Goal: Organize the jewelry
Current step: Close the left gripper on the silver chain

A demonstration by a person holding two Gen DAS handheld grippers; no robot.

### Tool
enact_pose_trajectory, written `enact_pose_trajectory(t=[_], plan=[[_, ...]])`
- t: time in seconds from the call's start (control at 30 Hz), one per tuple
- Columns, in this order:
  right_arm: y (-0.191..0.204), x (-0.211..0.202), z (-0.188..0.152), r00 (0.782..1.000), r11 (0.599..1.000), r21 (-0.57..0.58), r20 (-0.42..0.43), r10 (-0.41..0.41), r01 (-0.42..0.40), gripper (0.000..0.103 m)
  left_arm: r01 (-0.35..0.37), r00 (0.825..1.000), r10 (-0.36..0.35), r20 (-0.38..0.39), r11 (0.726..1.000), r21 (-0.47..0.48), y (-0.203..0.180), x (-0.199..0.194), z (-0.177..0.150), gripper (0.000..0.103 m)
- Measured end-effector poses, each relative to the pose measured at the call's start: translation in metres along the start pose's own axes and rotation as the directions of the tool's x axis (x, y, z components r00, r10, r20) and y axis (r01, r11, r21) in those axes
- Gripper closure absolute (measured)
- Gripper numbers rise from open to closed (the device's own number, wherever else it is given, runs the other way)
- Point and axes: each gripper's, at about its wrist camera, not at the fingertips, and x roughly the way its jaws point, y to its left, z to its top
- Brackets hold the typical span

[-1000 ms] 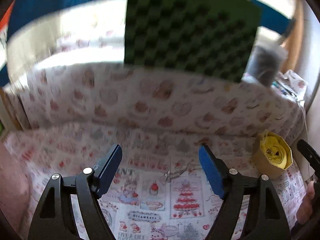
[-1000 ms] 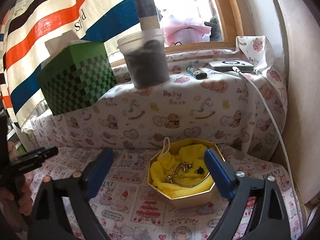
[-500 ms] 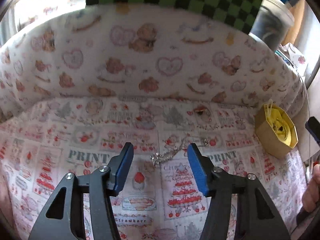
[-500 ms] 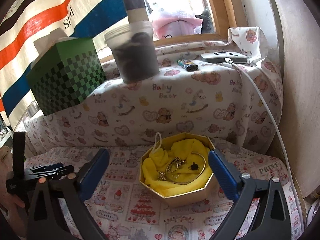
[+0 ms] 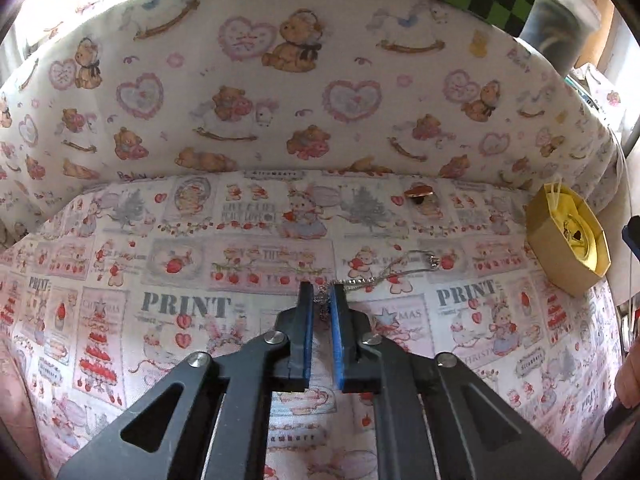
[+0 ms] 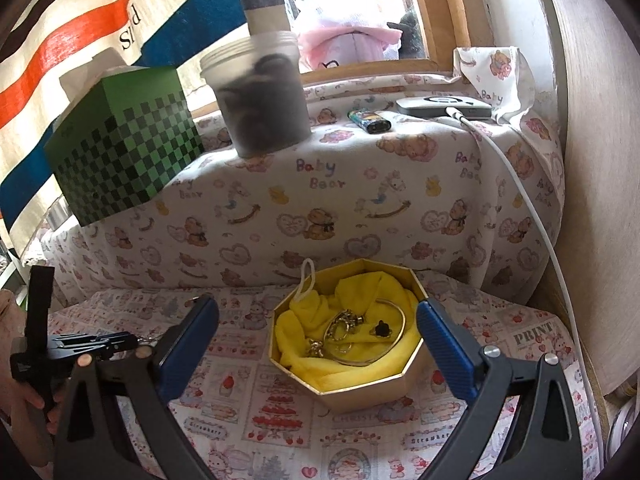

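A thin silver chain [image 5: 384, 274] lies on the printed cloth. My left gripper [image 5: 320, 300] is down on the cloth, shut on the chain's near end; the rest trails to the right. A small gold and red piece [image 5: 418, 192] lies farther back. The gold octagonal box [image 5: 560, 256] with yellow lining stands at the right. In the right wrist view the box [image 6: 360, 384] holds a bangle [image 6: 394, 312], rings and a dark stud on yellow cloth. My right gripper [image 6: 316, 332] is open and empty, its fingers either side of the box. The left gripper [image 6: 100, 342] shows at the left.
A padded ledge in bear-print cloth [image 6: 360, 184] rises behind the surface. On it stand a green checkered box [image 6: 120, 152], a plastic tub [image 6: 260, 96], a lighter [image 6: 370, 120] and a device with a white cable [image 6: 520, 184]. A wall is at the right.
My left gripper moved down and forward to the chain and closed its fingers on the chain's end. My right gripper drew slightly closer to the box and stayed open.
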Motion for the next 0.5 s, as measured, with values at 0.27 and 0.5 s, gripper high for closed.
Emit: enact_pose_trajectory(t=[0.27, 0.5], plan=[[0.002, 0.003, -0.001, 1.000, 1.000, -0.012, -0.008, -0.018, 0.018, 0.004, 0.037, 0.993, -0.033, 0.110, 0.999, -0.038, 0.013, -0.049, 0.004, 0.101], [0.004, 0.003, -0.002, 1.000, 1.000, -0.021, -0.007, -0.010, 0.010, 0.004, 0.094, 0.947, -0.072, 0.312, 0.994, -0.056, 0.025, -0.112, 0.002, 0.101]])
